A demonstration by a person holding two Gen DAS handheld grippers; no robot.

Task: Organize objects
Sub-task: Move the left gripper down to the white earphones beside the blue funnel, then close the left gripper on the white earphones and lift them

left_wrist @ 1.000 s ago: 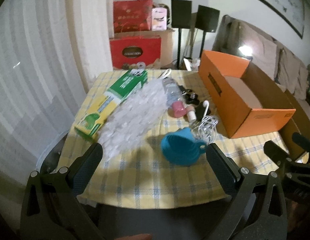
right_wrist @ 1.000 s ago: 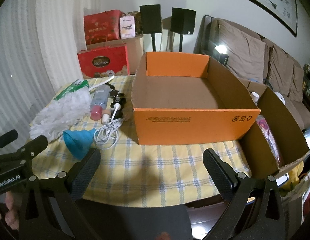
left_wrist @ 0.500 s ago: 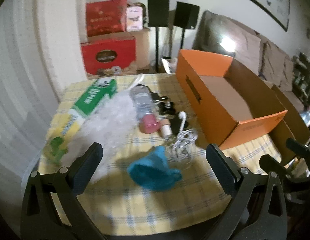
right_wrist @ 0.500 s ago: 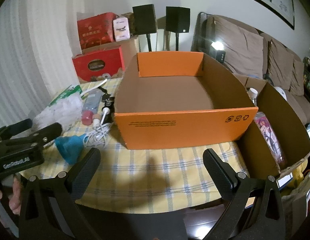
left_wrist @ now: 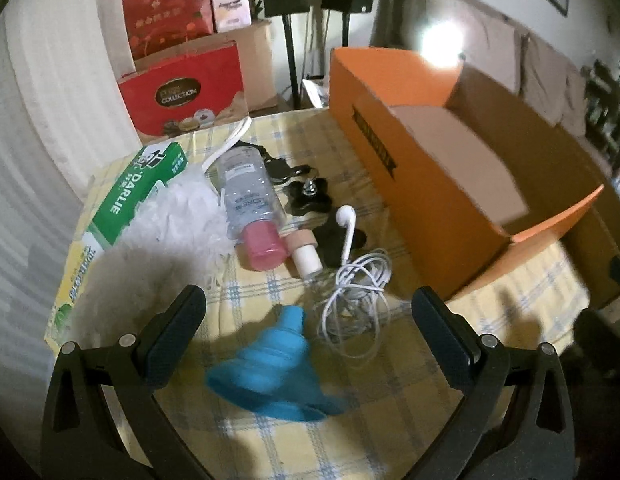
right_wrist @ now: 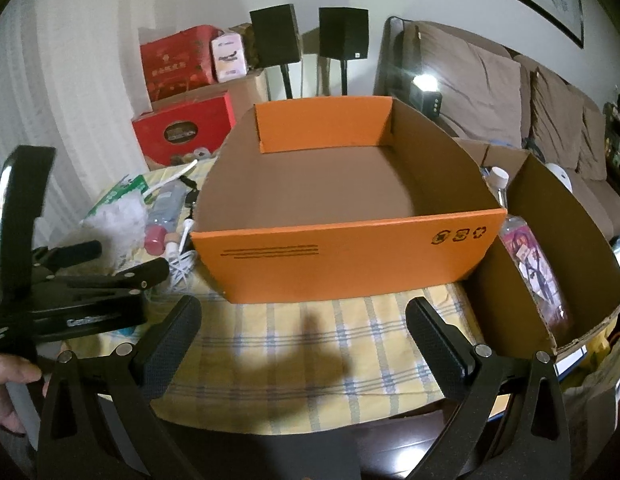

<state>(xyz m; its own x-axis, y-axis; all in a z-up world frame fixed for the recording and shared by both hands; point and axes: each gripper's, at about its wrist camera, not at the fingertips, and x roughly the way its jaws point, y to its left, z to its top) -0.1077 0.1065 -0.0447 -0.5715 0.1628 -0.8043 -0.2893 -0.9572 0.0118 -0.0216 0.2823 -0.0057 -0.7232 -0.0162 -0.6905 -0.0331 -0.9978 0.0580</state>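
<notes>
2 grippers in view, both with fingers spread wide and nothing between them. Left gripper (left_wrist: 309,312) hangs over the near edge of the table (left_wrist: 350,432) with its yellow check cloth; the blue collapsible funnel (left_wrist: 276,370) lies on its side between the 2 fingers but below them, not touched as far as I can tell, and it is motion-blurred. Just past the funnel: coiled white earphones (left_wrist: 356,292), 1 bud resting on a black object too dark to identify. Left of the earphones, a clear bottle with pink cap (left_wrist: 250,208) lies on its side, cap toward the camera, a small cream-capped bottle (left_wrist: 304,252) touching it on the right. White fluffy duster (left_wrist: 170,232) sits left of the bottle, partly over the green Darlie toothpaste box (left_wrist: 122,204). Black keys or clips (left_wrist: 306,196) sit behind the bottle. Orange cardboard box (right_wrist: 350,208) stands on the right half of the table, open top, nothing visible inside. Right gripper (right_wrist: 302,332) faces the box's near wall, well short of it, above bare cloth. Right wrist view also shows the left gripper from the side at far left, and a hand (right_wrist: 6,392) at the bottom left corner. Brown carton (right_wrist: 550,248) stands beside the table on the right, touching the orange box's corner, with a water bottle (right_wrist: 498,188) in it.
</notes>
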